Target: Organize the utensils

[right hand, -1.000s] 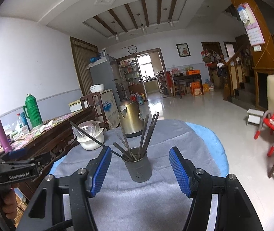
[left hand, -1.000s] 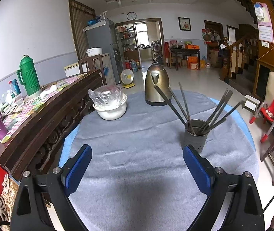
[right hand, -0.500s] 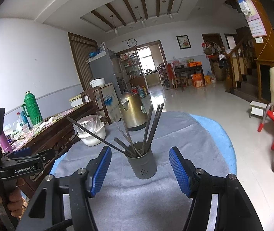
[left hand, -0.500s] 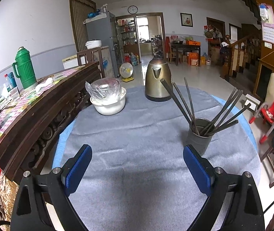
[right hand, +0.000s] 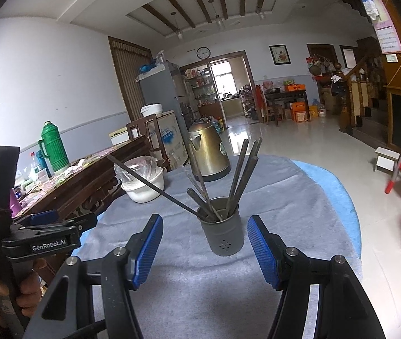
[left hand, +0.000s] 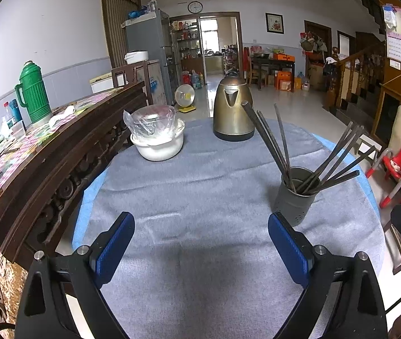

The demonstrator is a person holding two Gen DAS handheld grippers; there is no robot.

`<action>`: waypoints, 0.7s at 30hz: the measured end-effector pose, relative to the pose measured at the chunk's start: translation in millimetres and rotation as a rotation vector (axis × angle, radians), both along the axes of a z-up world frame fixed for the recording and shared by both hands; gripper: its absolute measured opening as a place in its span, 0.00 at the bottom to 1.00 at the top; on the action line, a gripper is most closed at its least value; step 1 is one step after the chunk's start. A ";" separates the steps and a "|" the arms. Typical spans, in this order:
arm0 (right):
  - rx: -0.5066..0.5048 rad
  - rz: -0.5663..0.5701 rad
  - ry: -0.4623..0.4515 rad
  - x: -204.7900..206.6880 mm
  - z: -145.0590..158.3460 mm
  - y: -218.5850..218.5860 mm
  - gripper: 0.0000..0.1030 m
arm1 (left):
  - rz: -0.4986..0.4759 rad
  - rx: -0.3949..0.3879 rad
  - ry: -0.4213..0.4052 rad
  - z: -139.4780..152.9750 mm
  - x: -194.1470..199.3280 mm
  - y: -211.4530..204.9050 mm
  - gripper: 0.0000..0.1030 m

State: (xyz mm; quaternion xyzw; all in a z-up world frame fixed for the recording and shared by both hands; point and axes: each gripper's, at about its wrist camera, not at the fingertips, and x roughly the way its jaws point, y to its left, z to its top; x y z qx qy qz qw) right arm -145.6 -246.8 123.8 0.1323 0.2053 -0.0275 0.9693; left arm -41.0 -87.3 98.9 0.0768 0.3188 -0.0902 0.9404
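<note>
A grey metal utensil holder (left hand: 295, 197) (right hand: 223, 233) stands upright on the grey table cloth (left hand: 200, 197), with several dark chopsticks (left hand: 279, 141) (right hand: 240, 169) fanned out of it. My left gripper (left hand: 200, 243) is open and empty, low over the near part of the cloth; the holder stands just beyond its right finger. My right gripper (right hand: 204, 250) is open and empty, with the holder centred just ahead of its blue pads (right hand: 262, 250). The left gripper also appears at the left of the right wrist view, held by a hand (right hand: 17, 285).
A brass kettle (left hand: 232, 110) (right hand: 207, 152) stands at the table's far side. A white bowl (left hand: 158, 144) (right hand: 144, 186) wrapped in plastic sits to its left. A dark wooden sideboard (left hand: 59, 152) with a green thermos (left hand: 34, 93) runs along the left. Red chairs (left hand: 398, 163) stand right.
Both cameras have moved slightly back and up from the table; the holder appears lower and a bit farther. Both grippers stay open. Nothing on the table has moved.
</note>
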 end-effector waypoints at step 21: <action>0.029 0.011 0.000 5.2 5.2 4.0 0.65 | 0.010 0.005 0.007 -4.5 -4.5 1.1 0.93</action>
